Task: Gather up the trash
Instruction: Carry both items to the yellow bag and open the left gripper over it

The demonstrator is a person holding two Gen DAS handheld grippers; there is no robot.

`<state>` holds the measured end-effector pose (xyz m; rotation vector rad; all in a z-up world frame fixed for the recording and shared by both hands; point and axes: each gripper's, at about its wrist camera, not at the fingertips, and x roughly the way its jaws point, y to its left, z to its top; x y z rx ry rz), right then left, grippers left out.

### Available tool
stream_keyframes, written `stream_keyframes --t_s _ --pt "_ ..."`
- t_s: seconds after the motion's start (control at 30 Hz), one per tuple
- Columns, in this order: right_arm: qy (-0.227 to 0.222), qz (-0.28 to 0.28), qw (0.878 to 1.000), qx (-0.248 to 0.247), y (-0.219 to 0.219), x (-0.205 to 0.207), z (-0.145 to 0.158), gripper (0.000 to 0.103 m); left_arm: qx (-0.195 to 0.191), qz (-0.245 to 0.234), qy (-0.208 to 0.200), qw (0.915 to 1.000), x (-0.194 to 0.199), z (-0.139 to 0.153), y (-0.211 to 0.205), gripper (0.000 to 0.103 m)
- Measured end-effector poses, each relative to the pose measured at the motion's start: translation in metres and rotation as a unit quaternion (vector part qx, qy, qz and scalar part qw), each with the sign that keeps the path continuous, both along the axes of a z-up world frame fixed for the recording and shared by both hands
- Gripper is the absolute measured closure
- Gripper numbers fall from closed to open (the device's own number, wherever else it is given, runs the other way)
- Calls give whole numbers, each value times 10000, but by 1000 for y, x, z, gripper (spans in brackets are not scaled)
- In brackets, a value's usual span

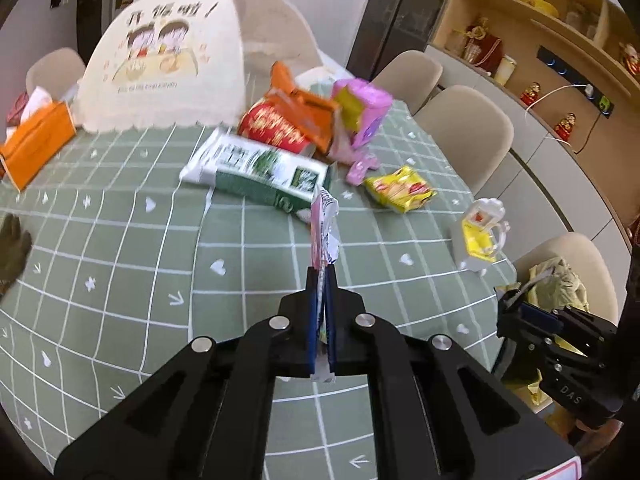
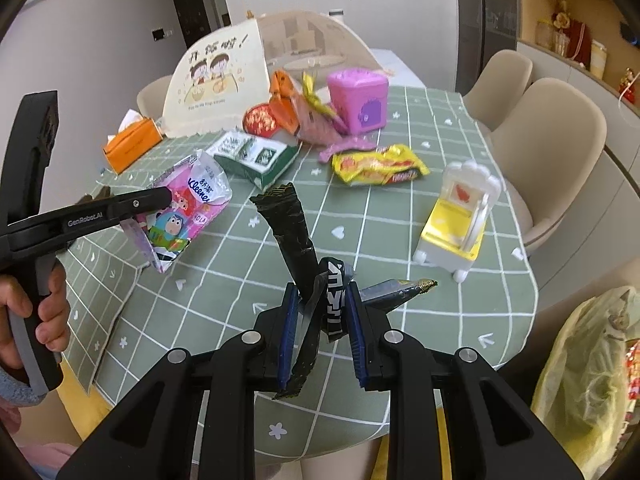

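The left tool (image 2: pixel 166 200) is gripping the pink tissue wrapper (image 2: pixel 188 212) above the bench (image 2: pixel 400 240) while the right tool (image 2: pixel 322 300) is clamping a black wrapper (image 2: pixel 294 236), so both are probably needing carrying to the yellow bag (image 2: pixel 592 368).

Green checked table (image 2: pixel 400 320): yellow wrapper (image 2: pixel 378 166), green carton (image 2: pixel 256 156), toy chair (image 2: pixel 456 220).

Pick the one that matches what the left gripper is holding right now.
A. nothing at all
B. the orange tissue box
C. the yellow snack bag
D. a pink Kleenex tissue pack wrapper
D: the left gripper is shut on the pink Kleenex wrapper, lifted off the green tablecloth, while the yellow snack bag and orange tissue box lie on the table.
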<state>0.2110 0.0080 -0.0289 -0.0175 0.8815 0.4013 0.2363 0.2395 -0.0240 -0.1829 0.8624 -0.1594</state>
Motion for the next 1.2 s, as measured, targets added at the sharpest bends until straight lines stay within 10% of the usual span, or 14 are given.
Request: stream_keyframes --t_s 0.67,1.2 --pt "-1514 -221 9880 -235 -92 -19 138 80 -602 -698 -1320 9870 -22 131 -103 99" --pt "-1547 -1006 9817 -479 -247 -77 125 80 -1081 -1756 -1006 9733 -42 111 -280 99"
